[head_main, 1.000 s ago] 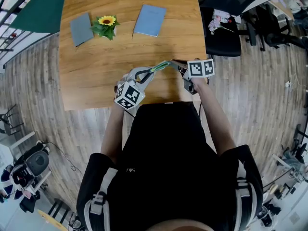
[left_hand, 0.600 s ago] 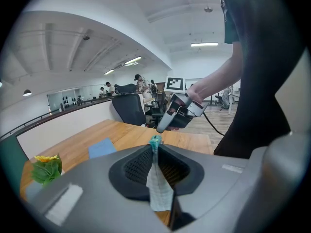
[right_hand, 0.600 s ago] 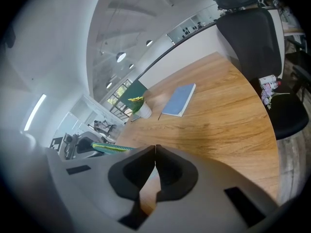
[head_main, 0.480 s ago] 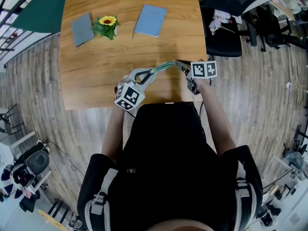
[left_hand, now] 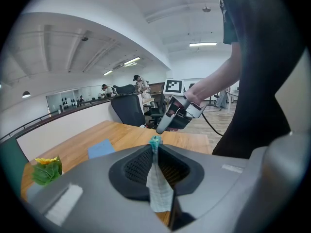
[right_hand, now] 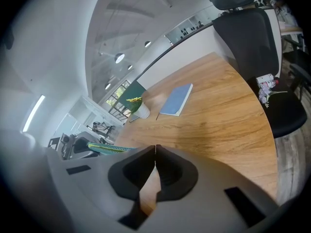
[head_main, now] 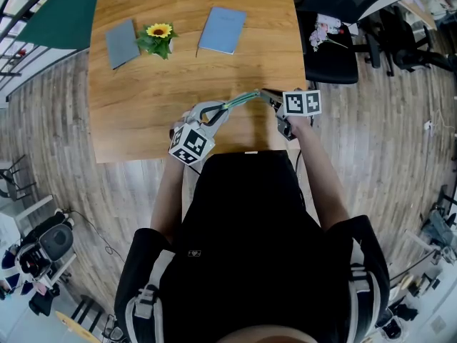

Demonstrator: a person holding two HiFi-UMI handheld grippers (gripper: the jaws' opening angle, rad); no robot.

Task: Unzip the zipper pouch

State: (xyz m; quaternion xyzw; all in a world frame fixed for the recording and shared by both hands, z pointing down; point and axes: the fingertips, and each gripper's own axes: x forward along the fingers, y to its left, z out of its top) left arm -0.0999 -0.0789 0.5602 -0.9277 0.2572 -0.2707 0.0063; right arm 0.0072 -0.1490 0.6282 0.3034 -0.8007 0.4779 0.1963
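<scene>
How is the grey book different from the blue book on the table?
In the head view, the flat grey rectangular book lies left of the yellow sunflower; the flat blue rectangular book lies to its right. The grey one looks a bit smaller than the blue one. Both lie flat and closed on the wooden table.

On my table (head_main: 178, 98) the flower (head_main: 158, 38) sits far side between pad (head_main: 121, 43) (left) and notebook (head_main: 223, 29) (right), the pouch (head_main: 241, 98) between left gripper (head_main: 216, 111) and right gripper (head_main: 268, 96) over the near edge, and a chair (head_main: 335, 56) off right.
</scene>
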